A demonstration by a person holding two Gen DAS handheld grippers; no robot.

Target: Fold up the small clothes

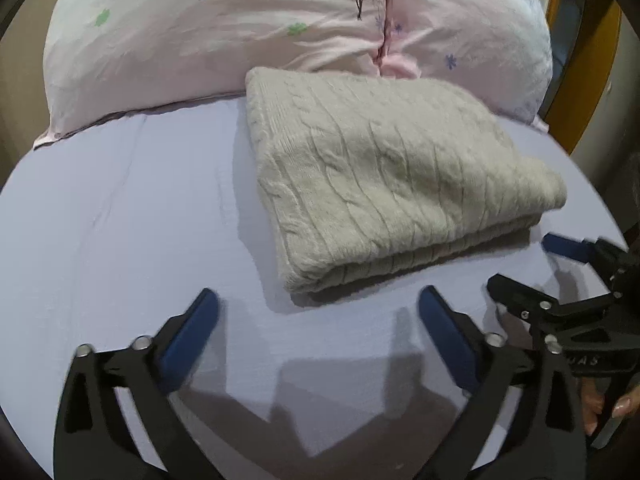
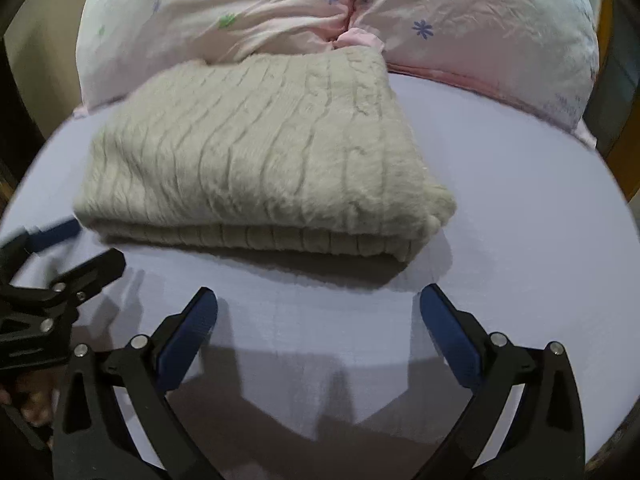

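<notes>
Left wrist view shows the beige cable-knit sweater folded on the lavender bed sheet, left gripper and right gripper both wide apart and empty, so folding looks finished and only tidying or setting aside remains.

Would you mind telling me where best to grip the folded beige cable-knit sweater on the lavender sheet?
Probably the near stacked edge of the folded beige cable-knit sweater, approached low from the front. Its layers lie exposed there, facing the open right gripper and the open left gripper, so one finger could slide beneath along the lavender sheet.

Floral pink pillow rests on lavender sheet.
</notes>
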